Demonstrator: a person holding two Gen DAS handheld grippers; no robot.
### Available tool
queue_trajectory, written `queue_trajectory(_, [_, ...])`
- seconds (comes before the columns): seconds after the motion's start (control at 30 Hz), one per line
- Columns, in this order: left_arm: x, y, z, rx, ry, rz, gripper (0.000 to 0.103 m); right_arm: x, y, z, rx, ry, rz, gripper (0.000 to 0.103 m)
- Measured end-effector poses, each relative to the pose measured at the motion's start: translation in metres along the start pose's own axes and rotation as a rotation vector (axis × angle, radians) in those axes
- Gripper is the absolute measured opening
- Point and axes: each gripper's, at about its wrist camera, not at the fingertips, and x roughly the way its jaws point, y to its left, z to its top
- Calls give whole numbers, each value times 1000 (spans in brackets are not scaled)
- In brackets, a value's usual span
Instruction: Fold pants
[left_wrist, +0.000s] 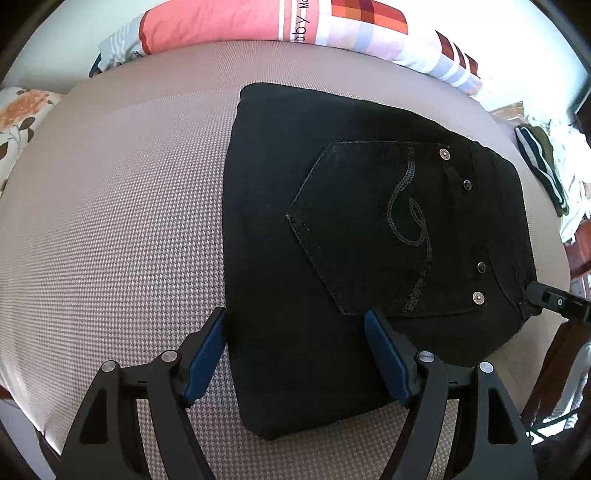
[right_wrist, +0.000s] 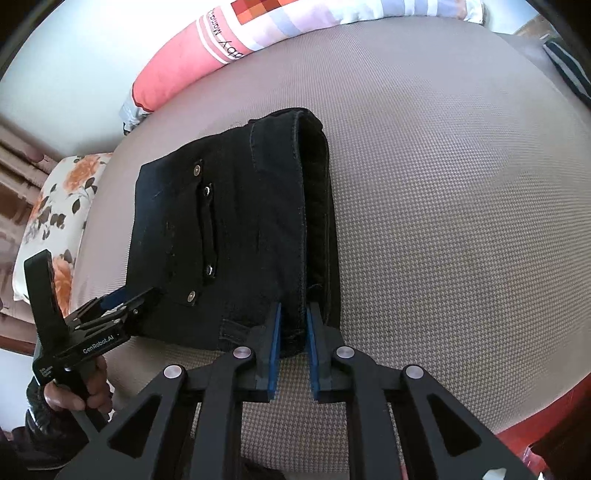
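Right wrist view: your right claw (right_wrist: 293, 317) pinches the waistband edge of the folded black pants (right_wrist: 221, 229) on the bed (right_wrist: 443, 184); your left claw (left_wrist: 295, 325) is spread over them.

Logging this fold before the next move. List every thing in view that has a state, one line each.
black pants: folded into a compact stack, back pocket up, lying flat on the bed.
left gripper: jaws wide open, straddling the pants' near edge, gripping nothing.
right gripper: jaws nearly shut, pinching the waistband end of the pants.
pink pillow: lying at the bed's far edge, clear of the pants.
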Motion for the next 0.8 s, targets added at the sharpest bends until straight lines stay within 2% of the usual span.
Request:
queue_trajectory(0.27, [3,-1,2,2,-7,6,78,-5,4,3,-11,-8,-22,25])
queue_trajectory(0.5, [-5,5,-4,28,-11,10,78,-8,12,11,-54,-25,-96,47])
queue_trajectory(0.67, [-8,2,-1,49,-18,22,78,-5,16,24,-65,-35,-112,55])
queue_trajectory(0.8, [-11,2,-1,54,-21,31,78,4,16,36,-69,-17,-99,56])
